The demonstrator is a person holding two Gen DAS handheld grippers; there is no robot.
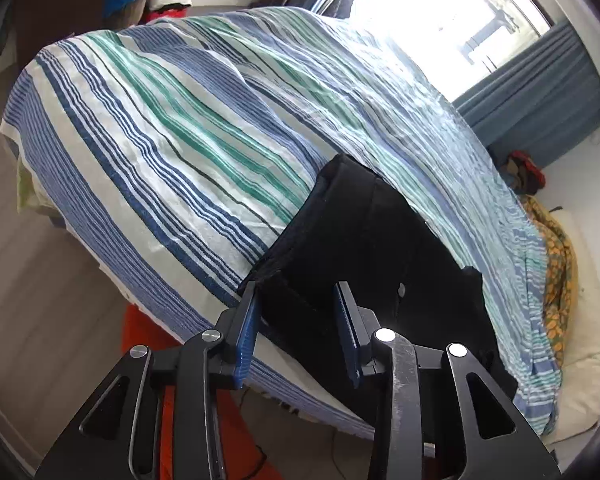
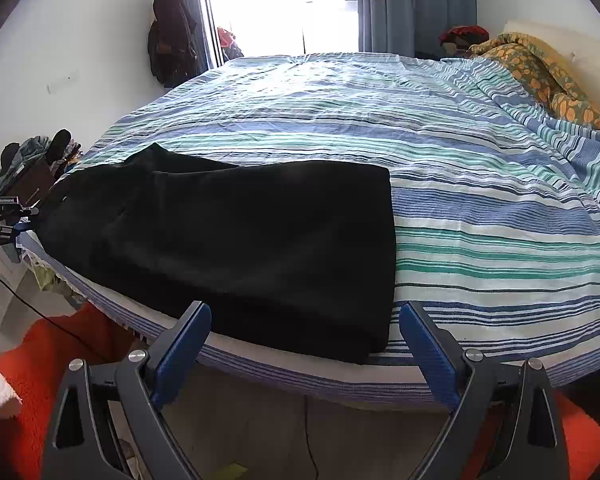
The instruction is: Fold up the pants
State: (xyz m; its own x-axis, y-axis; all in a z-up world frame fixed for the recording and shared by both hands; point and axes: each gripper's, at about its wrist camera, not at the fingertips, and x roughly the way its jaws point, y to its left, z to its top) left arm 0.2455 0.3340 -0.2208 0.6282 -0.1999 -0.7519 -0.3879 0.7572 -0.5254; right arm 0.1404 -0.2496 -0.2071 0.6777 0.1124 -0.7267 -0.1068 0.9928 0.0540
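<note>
Black folded fabric pants (image 2: pixel 236 248) lie along the near edge of the blue-green striped bedsheet (image 2: pixel 480 208), long axis running left-right between my grippers; my left gripper (image 1: pixel 300 320) looks closest, probably touching the end, both sets of fingers released, right gripper (image 2: pixel 304 344) just short.

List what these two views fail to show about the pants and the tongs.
- Layers in the black pants: right wrist view, the dark cloth swallows the creases.
- Near end of the pants: left wrist view, hidden behind the left tongs.
- Whether those open tongs touch the cloth: left wrist view, black on black.
- Left tongs in the right wrist view: too small, cut by the frame edge.
- Right tongs: open, short of the bed.
</note>
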